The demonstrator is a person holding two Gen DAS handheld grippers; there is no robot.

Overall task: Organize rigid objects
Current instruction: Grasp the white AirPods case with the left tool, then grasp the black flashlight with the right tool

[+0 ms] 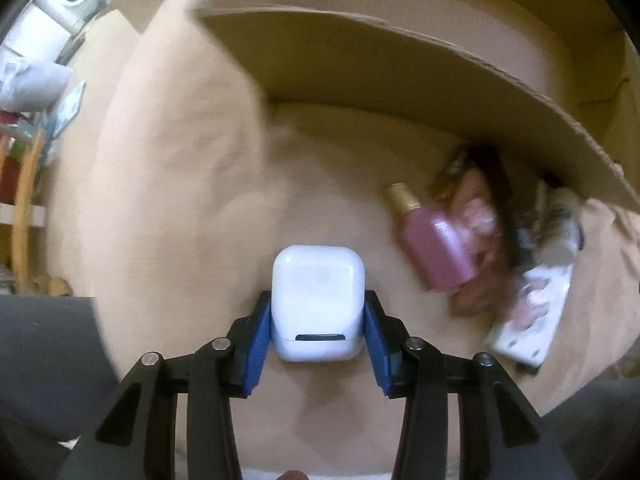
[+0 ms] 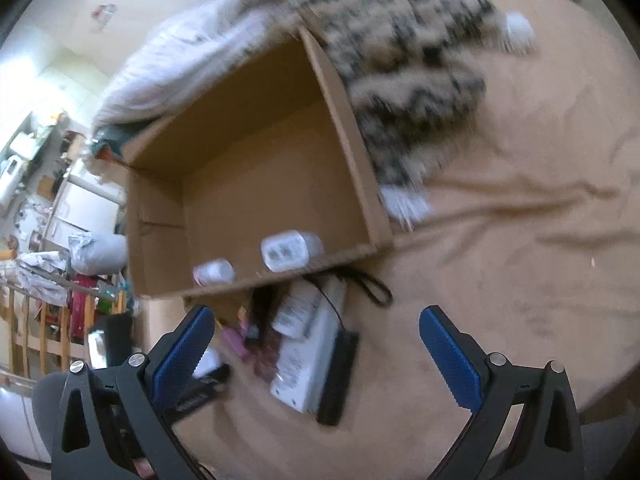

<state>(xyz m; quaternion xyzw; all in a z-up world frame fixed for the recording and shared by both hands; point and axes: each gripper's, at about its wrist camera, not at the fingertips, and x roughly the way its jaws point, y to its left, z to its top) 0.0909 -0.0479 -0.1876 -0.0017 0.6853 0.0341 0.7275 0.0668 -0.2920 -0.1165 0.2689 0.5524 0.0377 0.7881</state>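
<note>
My left gripper (image 1: 318,316) is shut on a white earbud case (image 1: 318,300) and holds it above the tan bedspread, beside the near wall of a cardboard box (image 1: 400,68). To its right lie a pink bottle with a gold cap (image 1: 436,244) and a white flat box (image 1: 532,316). My right gripper (image 2: 316,340) is open and empty above a pile of objects: a white flat box (image 2: 308,364), a black bar (image 2: 340,376) and a pink bottle (image 2: 236,340). The open cardboard box (image 2: 344,140) holds a white adapter (image 2: 288,254) and a small white item (image 2: 214,272).
A leopard-print blanket (image 2: 408,80) and a white duvet (image 2: 180,60) lie behind the box. The tan bedspread (image 2: 520,200) stretches to the right. Cluttered shelves and a wooden rack (image 2: 40,320) stand at the left. A black cord (image 2: 372,288) loops by the box's corner.
</note>
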